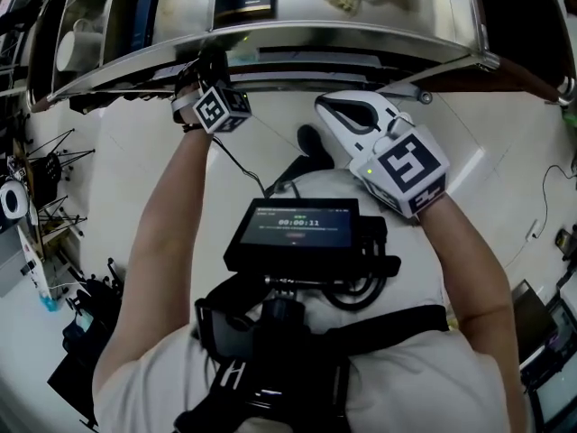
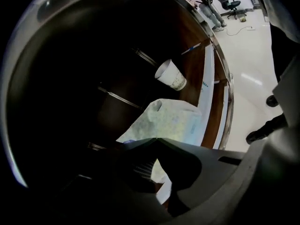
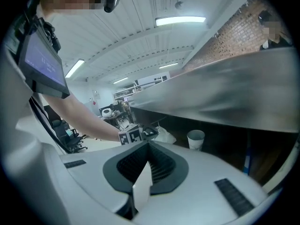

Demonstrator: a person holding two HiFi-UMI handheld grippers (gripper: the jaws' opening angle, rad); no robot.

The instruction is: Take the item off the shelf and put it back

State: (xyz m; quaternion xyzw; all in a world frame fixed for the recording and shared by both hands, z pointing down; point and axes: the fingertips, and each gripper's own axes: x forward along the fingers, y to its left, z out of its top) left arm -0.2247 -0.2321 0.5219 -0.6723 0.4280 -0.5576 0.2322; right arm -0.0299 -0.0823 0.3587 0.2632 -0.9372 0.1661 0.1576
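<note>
Shiny metal shelf (image 1: pixel 361 39) holds a pale bag (image 2: pixel 171 121) near a paper cup (image 2: pixel 171 75). The left gripper (image 2: pixel 157 140) has its fingers clenched on the bag's edge, inside the shelf. The right gripper (image 3: pixel 149 145) has its fingers pressed together, holding nothing.

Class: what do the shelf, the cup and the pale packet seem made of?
The shelf looks metal, smooth grey sheen; the cup probably paper, matte white with thin rim; the packet likely thin plastic film, crinkled, faintly printed.

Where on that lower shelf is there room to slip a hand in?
Between the pale bag and the paper cup a dark gap looks bare; so, seemingly, does the stretch past the cup. It is crowded at the bag, where the left gripper sits.
</note>
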